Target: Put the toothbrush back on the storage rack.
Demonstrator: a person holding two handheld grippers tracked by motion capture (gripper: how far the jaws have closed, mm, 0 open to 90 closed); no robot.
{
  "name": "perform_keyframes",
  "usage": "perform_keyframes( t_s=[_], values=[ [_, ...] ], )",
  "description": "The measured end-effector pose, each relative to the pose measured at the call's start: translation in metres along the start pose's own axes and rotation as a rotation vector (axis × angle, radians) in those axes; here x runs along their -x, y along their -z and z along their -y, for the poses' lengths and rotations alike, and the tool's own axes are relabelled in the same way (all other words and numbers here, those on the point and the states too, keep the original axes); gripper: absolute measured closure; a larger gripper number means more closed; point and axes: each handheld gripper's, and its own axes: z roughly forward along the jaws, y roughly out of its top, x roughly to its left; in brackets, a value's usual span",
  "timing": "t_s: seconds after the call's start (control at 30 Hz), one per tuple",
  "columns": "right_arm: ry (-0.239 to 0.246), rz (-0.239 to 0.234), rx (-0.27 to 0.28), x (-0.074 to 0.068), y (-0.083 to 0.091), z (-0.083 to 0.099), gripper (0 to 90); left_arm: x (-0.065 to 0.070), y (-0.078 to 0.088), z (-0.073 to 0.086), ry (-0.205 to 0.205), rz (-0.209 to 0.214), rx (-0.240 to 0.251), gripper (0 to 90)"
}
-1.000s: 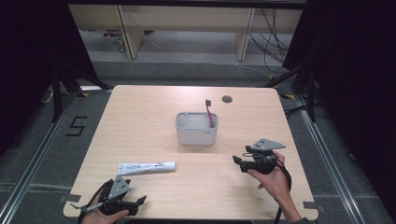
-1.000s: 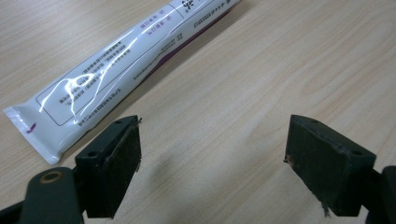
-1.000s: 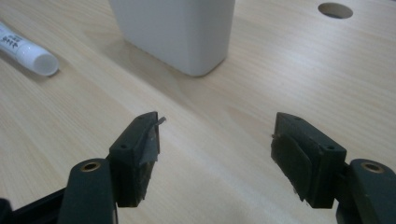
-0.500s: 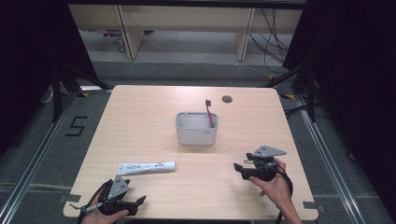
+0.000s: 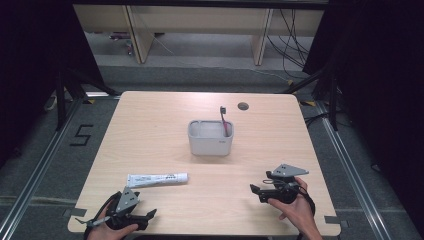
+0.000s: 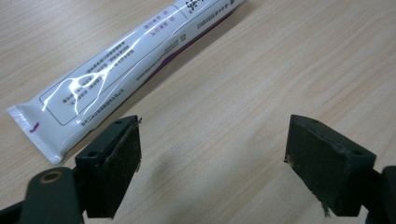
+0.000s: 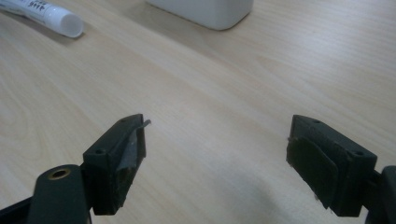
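A white toothpaste tube [image 5: 157,178] lies flat on the wooden table at the near left. In the left gripper view the tube's crimped end [image 6: 126,65] lies just beyond the left jaw. My left gripper [image 5: 149,216] [image 6: 212,140] rests open near the table's front edge, with only bare wood between its pads. A white rectangular holder [image 5: 210,138] stands mid-table with a dark-handled toothbrush [image 5: 224,120] upright in it. My right gripper [image 5: 260,182] [image 7: 217,135] is at the near right, pointing left. Its jaws have just been opening and nothing is between them. The tube's cap [image 7: 60,18] and the holder's base [image 7: 205,11] lie ahead of it.
A small round hole [image 5: 243,106] sits in the tabletop behind the holder. Dark floor and metal rails surround the table [image 5: 150,125], with a "5" mark [image 5: 81,135] on the floor at the left. Wooden shelving stands beyond the far edge.
My right gripper has drifted toward the table's near edge and its jaws stand wider. The left gripper, the tube and the holder have stayed put.
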Motion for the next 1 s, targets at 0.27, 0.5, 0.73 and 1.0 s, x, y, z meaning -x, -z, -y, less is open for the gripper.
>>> perform_keyframes(
  t_s=[0.27, 0.5, 0.73, 1.0],
  values=[
    [0.004, -0.030, -0.039, -0.006, 0.003, 0.012, 18.9, 0.001, -0.002, 0.000, 0.011, 0.002, 0.016, 17.7],
    [0.041, -0.032, -0.048, -0.009, 0.006, 0.020, 16.8, 0.001, -0.002, 0.000, 0.011, 0.008, 0.015, 17.7],
    [0.013, -0.046, -0.067, -0.015, 0.012, 0.028, 16.8, 0.001, -0.002, 0.000, 0.014, 0.006, 0.015, 17.7],
    [0.043, -0.042, -0.064, -0.015, 0.016, 0.035, 16.9, 0.000, -0.001, 0.000, -0.010, 0.008, 0.001, 17.7]
  ],
)
